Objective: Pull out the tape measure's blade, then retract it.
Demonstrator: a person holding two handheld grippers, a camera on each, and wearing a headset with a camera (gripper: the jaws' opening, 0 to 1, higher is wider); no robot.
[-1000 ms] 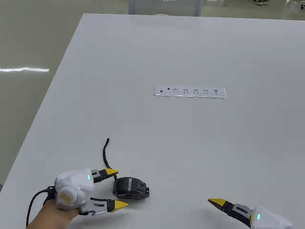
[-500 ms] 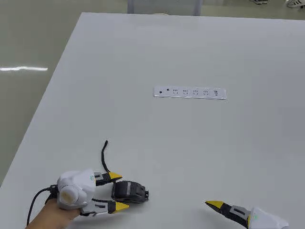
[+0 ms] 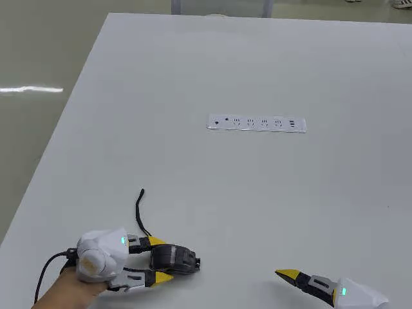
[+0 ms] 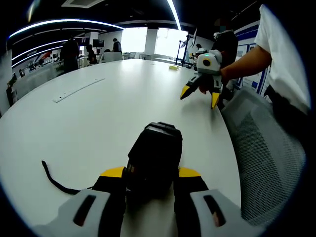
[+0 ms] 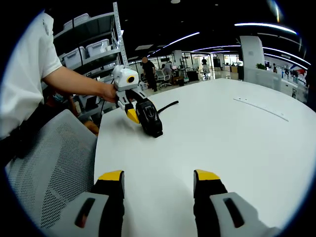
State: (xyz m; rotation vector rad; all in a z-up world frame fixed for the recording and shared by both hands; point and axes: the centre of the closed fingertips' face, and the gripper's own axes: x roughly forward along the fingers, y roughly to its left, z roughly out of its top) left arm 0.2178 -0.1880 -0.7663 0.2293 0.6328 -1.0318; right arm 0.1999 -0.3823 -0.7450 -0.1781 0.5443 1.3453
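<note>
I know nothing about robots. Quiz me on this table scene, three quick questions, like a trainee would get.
1. True or false: the blade of the tape measure is already pulled out.
2. What sits between the jaws of the left tongs? A) a cup B) the tape measure C) a screwdriver
3. Are the right tongs open or shut?
Key: 1 false; 2 B; 3 open, holding nothing.

Open tabletop [image 3: 270,206] right of the tape measure [image 3: 174,257]; power strip [image 3: 256,123] well beyond.
</note>
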